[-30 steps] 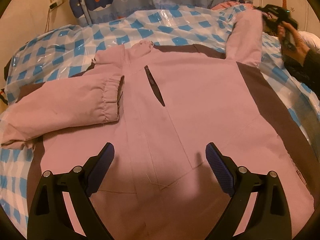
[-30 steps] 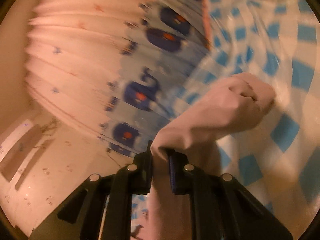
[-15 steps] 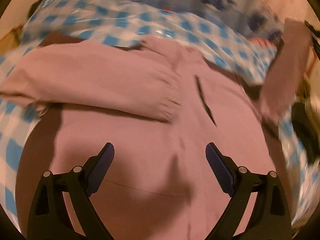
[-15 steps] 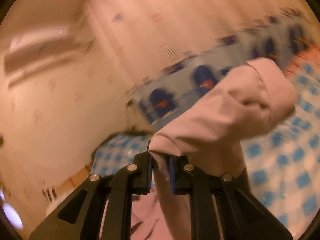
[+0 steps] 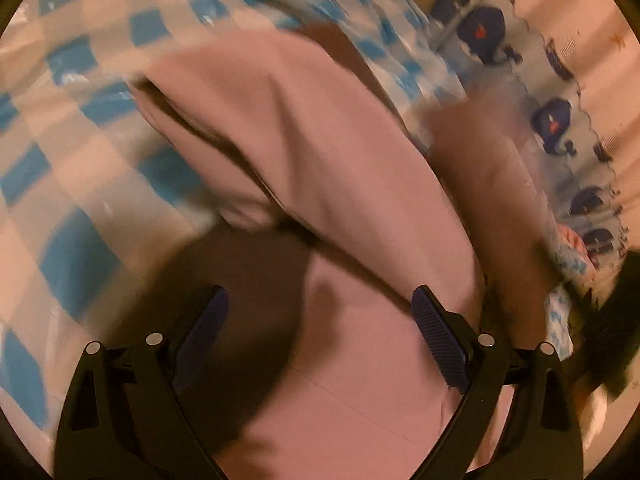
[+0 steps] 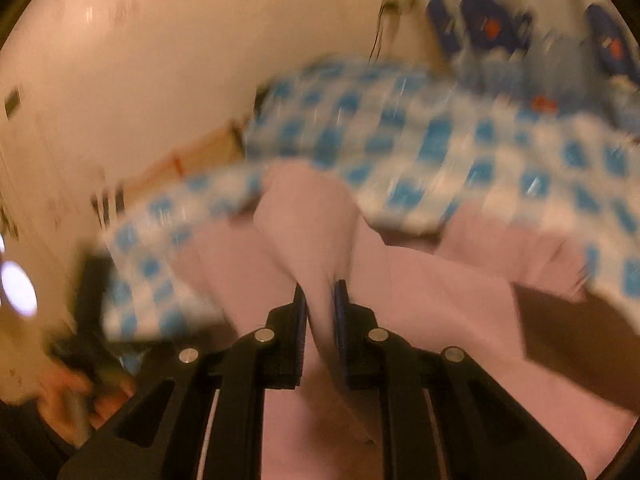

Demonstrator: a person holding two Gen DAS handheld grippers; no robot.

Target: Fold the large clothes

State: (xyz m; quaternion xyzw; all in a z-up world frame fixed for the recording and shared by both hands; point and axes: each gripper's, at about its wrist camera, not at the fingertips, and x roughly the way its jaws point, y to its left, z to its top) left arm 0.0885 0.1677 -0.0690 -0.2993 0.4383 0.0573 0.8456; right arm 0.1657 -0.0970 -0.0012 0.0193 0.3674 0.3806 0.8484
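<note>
A large pink jacket (image 5: pixel 360 380) with dark brown side panels lies spread on a blue-and-white checked cover (image 5: pixel 72 184). One sleeve (image 5: pixel 288 132) lies folded across its body. My left gripper (image 5: pixel 320 320) hovers open over the jacket's lower side, with nothing between its fingers. The right gripper (image 6: pixel 320 300) is shut on the other pink sleeve (image 6: pixel 308 224), whose cuff end stands up between the pads above the jacket body (image 6: pixel 440 320). Both views are motion-blurred.
A curtain with dark blue whales (image 5: pixel 552 120) hangs behind the bed. A pale wall (image 6: pixel 140 80) rises to the left in the right wrist view. A hand (image 6: pixel 72 404) grasping the dark left gripper shows at that view's lower left.
The right gripper has swung the pinched sleeve from out over the cover in over the jacket body. The left gripper slid sideways across the jacket and rolled, staying open.
</note>
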